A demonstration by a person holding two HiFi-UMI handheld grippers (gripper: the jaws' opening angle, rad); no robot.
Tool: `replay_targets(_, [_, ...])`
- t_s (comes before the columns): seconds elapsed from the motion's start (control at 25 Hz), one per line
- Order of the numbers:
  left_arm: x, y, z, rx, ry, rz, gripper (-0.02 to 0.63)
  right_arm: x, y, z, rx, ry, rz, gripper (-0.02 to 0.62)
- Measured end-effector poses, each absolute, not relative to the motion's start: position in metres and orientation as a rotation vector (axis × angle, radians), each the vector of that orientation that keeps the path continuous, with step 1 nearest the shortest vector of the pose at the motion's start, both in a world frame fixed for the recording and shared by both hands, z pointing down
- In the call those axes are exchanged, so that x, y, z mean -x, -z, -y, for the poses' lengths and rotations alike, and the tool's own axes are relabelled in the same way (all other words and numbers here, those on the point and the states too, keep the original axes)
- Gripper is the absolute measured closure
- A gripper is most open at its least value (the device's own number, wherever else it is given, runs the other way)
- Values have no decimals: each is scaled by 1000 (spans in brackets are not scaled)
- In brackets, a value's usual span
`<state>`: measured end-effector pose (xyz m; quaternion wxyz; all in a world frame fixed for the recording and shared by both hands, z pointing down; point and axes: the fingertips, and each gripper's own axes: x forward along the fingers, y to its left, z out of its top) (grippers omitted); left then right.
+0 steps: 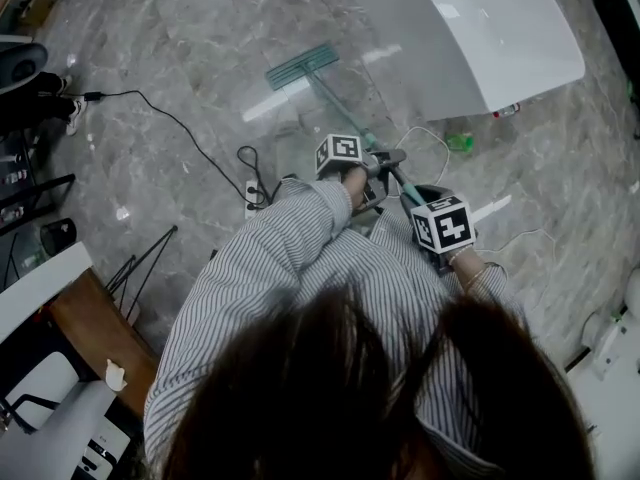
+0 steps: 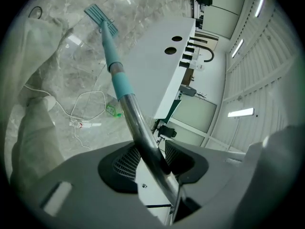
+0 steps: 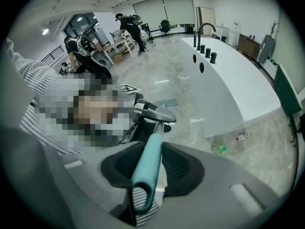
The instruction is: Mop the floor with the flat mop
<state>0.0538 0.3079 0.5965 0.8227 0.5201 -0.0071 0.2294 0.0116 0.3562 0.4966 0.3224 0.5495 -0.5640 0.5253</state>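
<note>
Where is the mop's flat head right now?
In the head view the mop head lies on the marble floor at upper centre, just left of the white counter, at the far end of the mop handle.

Teal flat mop [image 1: 302, 67] — grey marbled floor [image 1: 170, 78]

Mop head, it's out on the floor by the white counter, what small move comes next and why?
Probably draw the mop head back toward you in a straight stroke. The left claw and right claw are both shut on the handle, the head seems flat on the floor ahead, and a white cable lies right of the handle.
</note>
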Motion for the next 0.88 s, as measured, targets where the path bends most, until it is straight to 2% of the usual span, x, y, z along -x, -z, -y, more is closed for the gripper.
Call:
replay_targets(0.28, [-52, -609, -173, -1103, -492, 23, 443, -7, -512, -222, -1426, -1416, 1454, 475])
replay_targets(0.88, [-52, -645, 198, -1171, -385, 135, 454, -4, -551, 140, -1578, -1501, 1431, 472])
